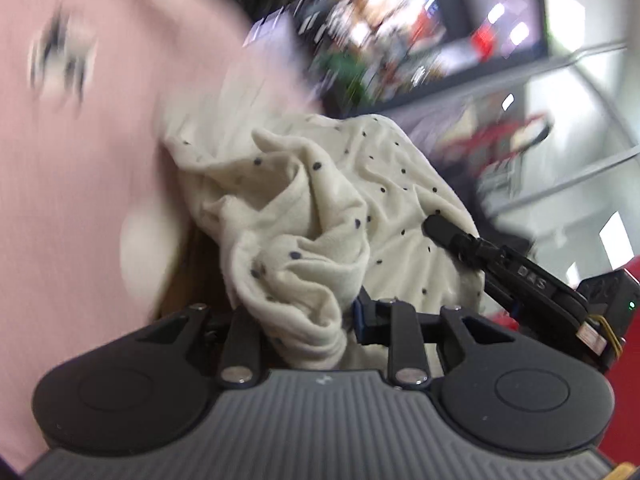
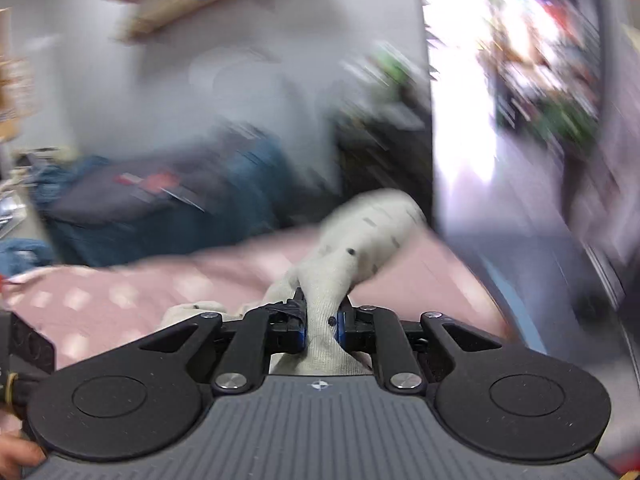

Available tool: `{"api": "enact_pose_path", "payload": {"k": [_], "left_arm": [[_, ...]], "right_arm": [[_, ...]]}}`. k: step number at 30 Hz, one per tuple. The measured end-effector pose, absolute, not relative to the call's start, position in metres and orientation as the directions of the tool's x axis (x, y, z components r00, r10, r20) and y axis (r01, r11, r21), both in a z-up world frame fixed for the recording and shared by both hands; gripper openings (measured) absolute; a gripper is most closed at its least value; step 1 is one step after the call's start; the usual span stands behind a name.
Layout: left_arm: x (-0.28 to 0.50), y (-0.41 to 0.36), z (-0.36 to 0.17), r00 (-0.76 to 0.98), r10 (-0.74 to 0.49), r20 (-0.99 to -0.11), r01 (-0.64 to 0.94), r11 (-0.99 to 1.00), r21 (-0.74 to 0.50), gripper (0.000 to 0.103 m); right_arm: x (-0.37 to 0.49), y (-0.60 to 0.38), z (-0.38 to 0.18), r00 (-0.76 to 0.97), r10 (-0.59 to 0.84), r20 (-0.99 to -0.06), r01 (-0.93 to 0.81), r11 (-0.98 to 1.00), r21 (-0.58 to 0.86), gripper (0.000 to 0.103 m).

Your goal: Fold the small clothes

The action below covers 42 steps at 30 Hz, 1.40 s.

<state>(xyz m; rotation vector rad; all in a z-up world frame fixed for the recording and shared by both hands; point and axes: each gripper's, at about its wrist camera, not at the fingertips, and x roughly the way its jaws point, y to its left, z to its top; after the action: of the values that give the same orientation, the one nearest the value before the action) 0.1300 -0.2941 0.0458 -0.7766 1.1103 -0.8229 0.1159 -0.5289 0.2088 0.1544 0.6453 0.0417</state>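
Pink bedspread [image 2: 120,296] — crumpled cream dotted garment [image 1: 320,208]

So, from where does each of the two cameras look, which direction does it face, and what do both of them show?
Left wrist: sits on the left gripper, looking forward over its jaws at the bunched cream dotted garment they hold; the right gripper enters at right, with pink cloth at left.
Right wrist: sits on the right gripper, looking along jaws shut on the same garment, toward a blurred room; a bit of the person's hand shows at lower left.
Shared: the cream dotted garment and the pink cloth.
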Motion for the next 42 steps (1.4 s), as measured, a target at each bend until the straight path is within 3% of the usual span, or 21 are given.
{"api": "enact_pose_path", "payload": {"k": [3,6,8,9,15,20,22,24,25,26,27,30,33,39,42], "left_arm": [[0.111,-0.298,0.010,0.223,-0.871,-0.438,0.128,0.472,-0.873,0.026],[0.105,-0.289,0.014,0.236,-0.845,-0.480,0.179,0.523,-0.833,0.027],[0.106,-0.286,0.029,0.285,-0.771,-0.569,0.249,0.633,-0.733,0.051],[0.107,-0.281,0.038,0.332,-0.732,-0.595,0.275,0.678,-0.682,0.052],[0.106,-0.247,0.059,0.503,-0.601,-0.621,0.261,0.790,-0.554,0.052],[0.097,-0.270,0.079,0.535,-0.565,-0.628,0.397,0.824,-0.403,0.059],[0.092,-0.278,0.080,0.521,-0.566,-0.639,0.425,0.821,-0.381,0.065],[0.082,-0.279,0.079,0.514,-0.562,-0.648,0.444,0.821,-0.360,0.073],[0.077,-0.280,0.079,0.517,-0.550,-0.656,0.452,0.826,-0.336,0.082],[0.073,-0.282,0.078,0.525,-0.530,-0.666,0.459,0.835,-0.303,0.091],[0.069,-0.283,0.078,0.534,-0.508,-0.676,0.466,0.844,-0.265,0.094],[0.053,-0.287,0.084,0.584,-0.445,-0.679,0.506,0.853,-0.124,0.101],[0.036,-0.293,0.099,0.627,-0.389,-0.675,0.539,0.842,0.014,0.103],[0.030,-0.297,0.129,0.576,-0.418,-0.702,0.566,0.824,-0.026,0.103],[0.033,-0.305,0.140,0.577,-0.384,-0.721,0.566,0.824,0.015,0.103]], "right_arm": [[0.091,-0.568,0.141,0.709,0.021,-0.705,0.149,0.973,0.178,0.023],[0.067,-0.596,0.106,0.761,0.100,-0.641,0.181,0.916,0.358,0.030],[0.061,-0.601,0.102,0.801,0.102,-0.589,0.204,0.879,0.430,0.057],[0.059,-0.599,0.104,0.816,0.072,-0.573,0.221,0.878,0.425,0.063],[0.040,-0.561,0.125,0.878,-0.122,-0.463,0.203,0.971,0.129,0.064],[0.015,-0.547,0.125,0.919,-0.080,-0.386,0.101,0.994,0.036,0.067],[0.013,-0.544,0.116,0.898,-0.071,-0.434,0.072,0.997,-0.016,0.078],[0.008,-0.543,0.106,0.865,-0.097,-0.492,0.095,0.995,-0.029,0.080],[0.007,-0.545,0.103,0.843,-0.105,-0.528,0.114,0.993,-0.017,0.086],[0.006,-0.548,0.101,0.819,-0.106,-0.564,0.131,0.991,0.003,0.099],[0.005,-0.548,0.098,0.794,-0.106,-0.599,0.148,0.989,0.020,0.103],[-0.003,-0.549,0.100,0.767,-0.129,-0.629,0.198,0.979,0.040,0.103],[-0.011,-0.542,0.114,0.788,-0.147,-0.599,0.194,0.981,0.015,0.103],[-0.014,-0.517,0.147,0.818,-0.095,-0.567,0.090,0.995,-0.037,0.103],[-0.008,-0.504,0.156,0.812,-0.083,-0.577,0.040,0.995,-0.087,0.103]]}}
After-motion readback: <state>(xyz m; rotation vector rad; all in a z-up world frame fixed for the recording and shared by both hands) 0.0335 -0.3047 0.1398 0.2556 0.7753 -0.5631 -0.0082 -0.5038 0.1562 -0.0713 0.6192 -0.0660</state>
